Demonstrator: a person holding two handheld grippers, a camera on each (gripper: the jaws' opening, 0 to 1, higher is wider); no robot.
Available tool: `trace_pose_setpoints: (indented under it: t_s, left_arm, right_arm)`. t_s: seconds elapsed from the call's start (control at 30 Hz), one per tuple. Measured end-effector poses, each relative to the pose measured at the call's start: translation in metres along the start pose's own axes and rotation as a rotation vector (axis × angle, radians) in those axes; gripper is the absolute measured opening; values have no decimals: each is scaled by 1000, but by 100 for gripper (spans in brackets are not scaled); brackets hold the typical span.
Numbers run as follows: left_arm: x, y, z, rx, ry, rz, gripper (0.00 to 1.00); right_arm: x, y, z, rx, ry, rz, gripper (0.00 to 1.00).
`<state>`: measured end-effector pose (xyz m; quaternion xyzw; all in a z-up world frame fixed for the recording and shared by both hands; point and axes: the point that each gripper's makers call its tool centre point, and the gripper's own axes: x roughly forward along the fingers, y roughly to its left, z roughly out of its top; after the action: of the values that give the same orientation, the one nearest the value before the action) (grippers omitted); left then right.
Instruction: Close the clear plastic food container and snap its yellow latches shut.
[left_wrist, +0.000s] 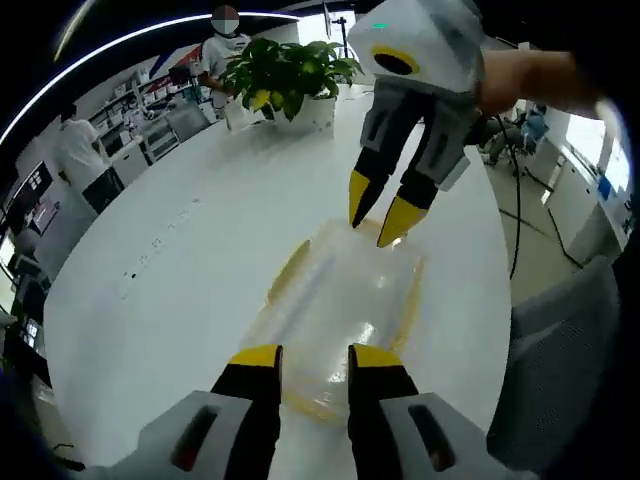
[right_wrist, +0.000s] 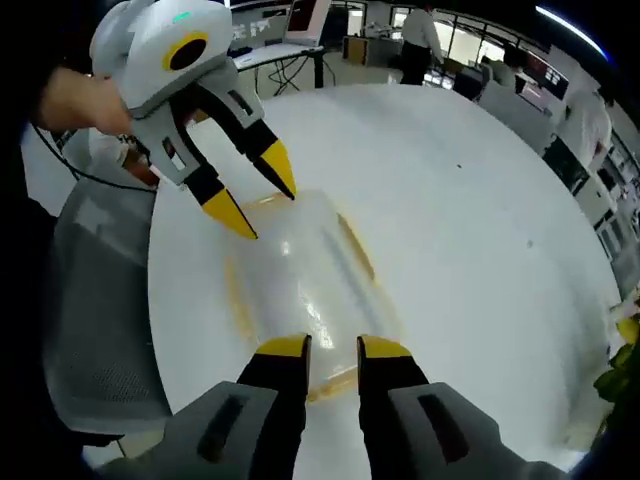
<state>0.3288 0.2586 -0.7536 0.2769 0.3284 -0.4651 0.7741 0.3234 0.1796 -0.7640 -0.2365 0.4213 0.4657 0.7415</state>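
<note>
Box (left_wrist: 340, 300) is the clear thing with yellow latches, and it lies flat on the white surface (left_wrist: 200, 250) between the two tongs. The lid looks to be on top already, but I cannot tell if it is pushed all the way down.

In the left gripper view, the left tongs (left_wrist: 312, 358) sit at the near end of the box, jaws a little apart, holding nothing. The right tongs (left_wrist: 378, 210) come down at the far end, jaws apart too, tips just touching or almost touching the rim there. The right gripper view shows the same from the other side: right tongs (right_wrist: 333, 348) at one end, left tongs (right_wrist: 255, 195) at the other.

To do this step well, I think each tip should push straight down on a yellow latch (right_wrist: 355, 245) while the other tongs hold the box so it does not slide. Press one latch at a time.

Far off stands a green plant (left_wrist: 285, 75).
</note>
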Motion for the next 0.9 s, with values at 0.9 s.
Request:
trace_pose_setpoints:
  t_s: [0.9]
  left_arm:
    - [12, -17, 15, 19, -51, -66, 19]
  right_arm:
    - [22, 13, 38, -84, -17, 42, 26]
